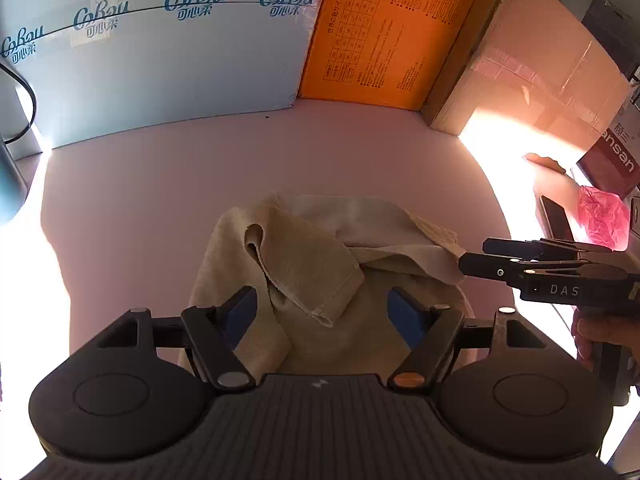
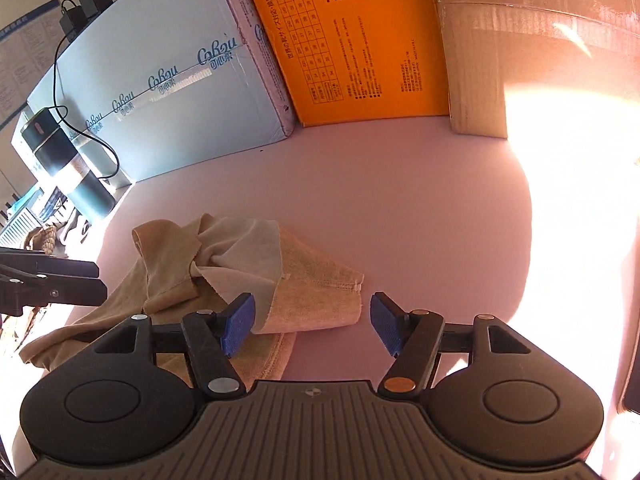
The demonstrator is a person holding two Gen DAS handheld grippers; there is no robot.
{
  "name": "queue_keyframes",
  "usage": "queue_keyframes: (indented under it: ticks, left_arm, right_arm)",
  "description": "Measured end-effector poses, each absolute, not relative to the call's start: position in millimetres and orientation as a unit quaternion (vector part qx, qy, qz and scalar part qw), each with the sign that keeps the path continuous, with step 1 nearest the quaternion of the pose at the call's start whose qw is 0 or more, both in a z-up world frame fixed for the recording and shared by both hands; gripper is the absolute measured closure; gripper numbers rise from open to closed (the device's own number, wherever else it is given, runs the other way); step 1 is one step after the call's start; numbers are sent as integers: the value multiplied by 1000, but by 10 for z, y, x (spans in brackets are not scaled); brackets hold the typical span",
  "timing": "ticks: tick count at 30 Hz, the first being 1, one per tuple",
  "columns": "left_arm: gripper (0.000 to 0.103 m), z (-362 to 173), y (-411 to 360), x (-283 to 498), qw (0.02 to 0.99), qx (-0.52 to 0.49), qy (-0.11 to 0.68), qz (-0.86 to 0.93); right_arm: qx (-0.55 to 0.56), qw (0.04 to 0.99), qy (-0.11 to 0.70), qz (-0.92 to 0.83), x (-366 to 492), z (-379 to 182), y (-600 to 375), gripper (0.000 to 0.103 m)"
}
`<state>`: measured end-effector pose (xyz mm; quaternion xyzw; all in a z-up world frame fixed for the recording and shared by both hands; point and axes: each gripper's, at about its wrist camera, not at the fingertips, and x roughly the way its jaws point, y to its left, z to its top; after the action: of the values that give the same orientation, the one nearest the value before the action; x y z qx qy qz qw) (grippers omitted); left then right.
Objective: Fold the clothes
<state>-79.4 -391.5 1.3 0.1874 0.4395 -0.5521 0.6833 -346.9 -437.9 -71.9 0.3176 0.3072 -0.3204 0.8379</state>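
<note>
The left gripper (image 1: 322, 314), nearest the left wrist camera, is hovering over the beige terry-cloth garment (image 1: 320, 280) with its blue-padded jaws standing apart and nothing pinched between them; a loose hemmed flap is lying in the gap without touching either pad. The right gripper (image 2: 312, 322) is likewise gaping, its left pad sitting just beside the garment's folded corner and its right pad over bare surface, so neither tool is gripping the cloth.

The garment is resting in a rumpled heap on the pale pink tabletop (image 1: 360, 152), with one panel flipped over and its paler lining showing. Judging from this, the folding is only partly done: a rough first fold seems made, but the edges are lying uneven and will need straightening and further folds.

Beyond the cloth, a light blue printed carton (image 1: 160, 60), an orange box with black print (image 1: 384, 28) and a brown cardboard box (image 1: 532, 64) are lining the back of the table. Strong sunlight is washing out the right side, and a dark cylindrical flask (image 2: 68, 164) is standing at the left.
</note>
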Motion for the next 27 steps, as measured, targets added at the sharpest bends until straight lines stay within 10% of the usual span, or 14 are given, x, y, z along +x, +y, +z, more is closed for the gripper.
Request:
queue_keyframes:
  ticks: [14, 19, 27]
  left_arm:
    - [47, -287, -4188, -959, 700, 239, 437, -513]
    - [89, -241, -4061, -911, 706, 223, 433, -515]
    - [97, 160, -3577, -754, 739, 142, 381, -538]
  right_arm:
    - [286, 837, 329, -330, -3269, -890, -4545, 43]
    - [279, 844, 331, -316, -3253, -886, -4488, 95]
    - [282, 869, 248, -323, -3482, -506, -4319, 97]
